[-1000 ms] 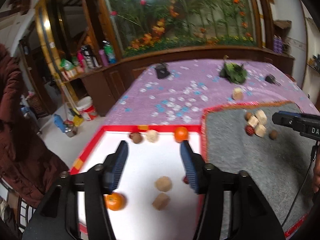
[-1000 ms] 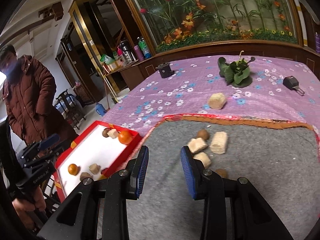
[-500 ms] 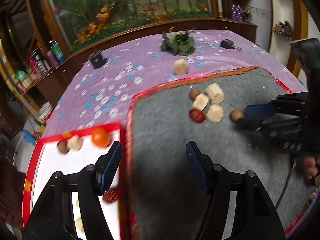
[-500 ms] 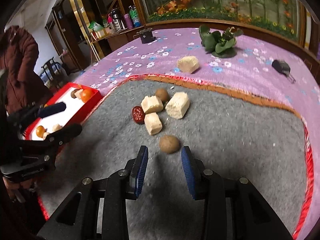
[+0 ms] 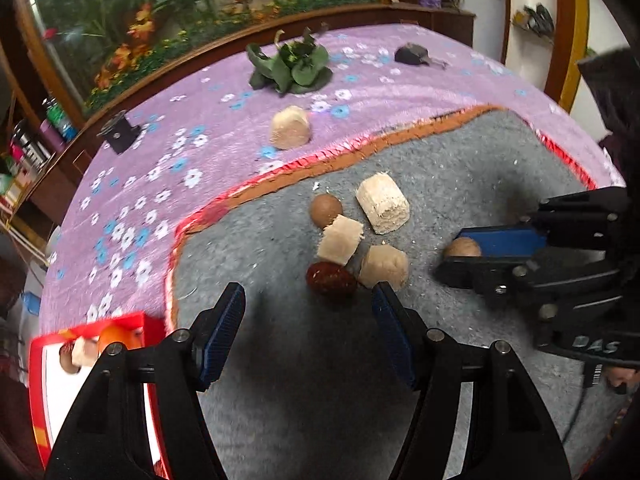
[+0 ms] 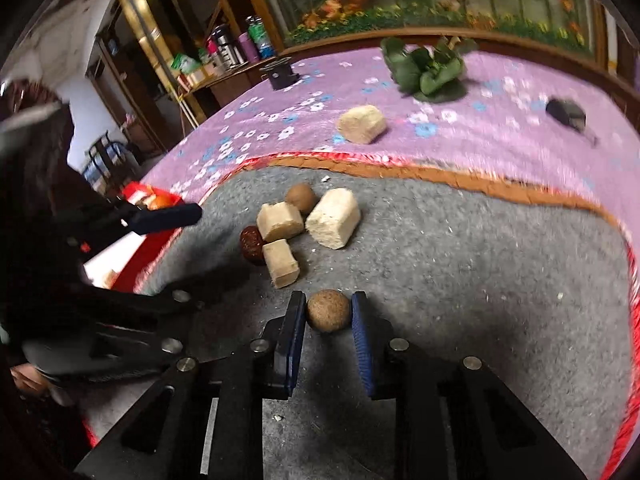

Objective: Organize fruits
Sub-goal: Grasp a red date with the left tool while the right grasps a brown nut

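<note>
Grey mat point(image 6: 460, 264) edged red and orange; purple cloth point(image 6: 500, 136) with white and blue flowers; blue pads point(image 6: 362, 344).

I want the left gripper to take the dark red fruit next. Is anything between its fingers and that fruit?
Nothing visible blocks it: the left gripper is open, with bare grey mat up to the dark red fruit. A pale block touches the fruit's right side, close to the right finger's path.

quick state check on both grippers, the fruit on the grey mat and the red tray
right gripper: shut on the brown round fruit
left gripper: open, empty, above the grey mat
dark red fruit: lying loose on the mat, touching a beige block
second brown fruit: loose on the mat
red tray: holding an orange
</note>
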Demonstrator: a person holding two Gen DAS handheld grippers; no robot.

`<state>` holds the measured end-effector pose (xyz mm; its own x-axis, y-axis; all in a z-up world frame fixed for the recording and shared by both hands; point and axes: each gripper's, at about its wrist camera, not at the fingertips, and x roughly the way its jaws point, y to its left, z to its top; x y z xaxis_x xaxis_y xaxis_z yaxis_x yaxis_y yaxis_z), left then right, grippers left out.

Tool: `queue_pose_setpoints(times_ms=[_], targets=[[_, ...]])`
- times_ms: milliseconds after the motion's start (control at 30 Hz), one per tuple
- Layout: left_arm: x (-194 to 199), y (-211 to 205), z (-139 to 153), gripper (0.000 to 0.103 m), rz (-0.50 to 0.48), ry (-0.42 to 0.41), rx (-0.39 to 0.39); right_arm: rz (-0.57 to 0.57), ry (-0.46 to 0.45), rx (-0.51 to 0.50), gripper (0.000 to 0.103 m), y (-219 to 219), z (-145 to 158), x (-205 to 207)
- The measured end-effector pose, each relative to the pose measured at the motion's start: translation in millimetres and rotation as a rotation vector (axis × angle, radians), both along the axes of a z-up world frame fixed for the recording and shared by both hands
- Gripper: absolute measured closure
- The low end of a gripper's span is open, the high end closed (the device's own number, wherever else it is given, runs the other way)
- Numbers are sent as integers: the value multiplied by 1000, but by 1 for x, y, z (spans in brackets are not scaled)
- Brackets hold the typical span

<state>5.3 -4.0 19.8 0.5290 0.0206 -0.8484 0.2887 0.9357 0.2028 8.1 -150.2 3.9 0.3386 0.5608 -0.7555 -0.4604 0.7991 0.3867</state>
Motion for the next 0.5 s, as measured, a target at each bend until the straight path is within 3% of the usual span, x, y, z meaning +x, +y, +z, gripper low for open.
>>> queue_pose_setpoints(times_ms=[100,267,500], targets=[[10,4,-4,39,-2,25,-32,-8,15,16,79,-2,0,1],[20,9,0,58,-40,61,-150,-17,28,31,79,-4,0,3],[13,16,-5,61,-71,83,-201,-31,31,36,79,-8,0,5]])
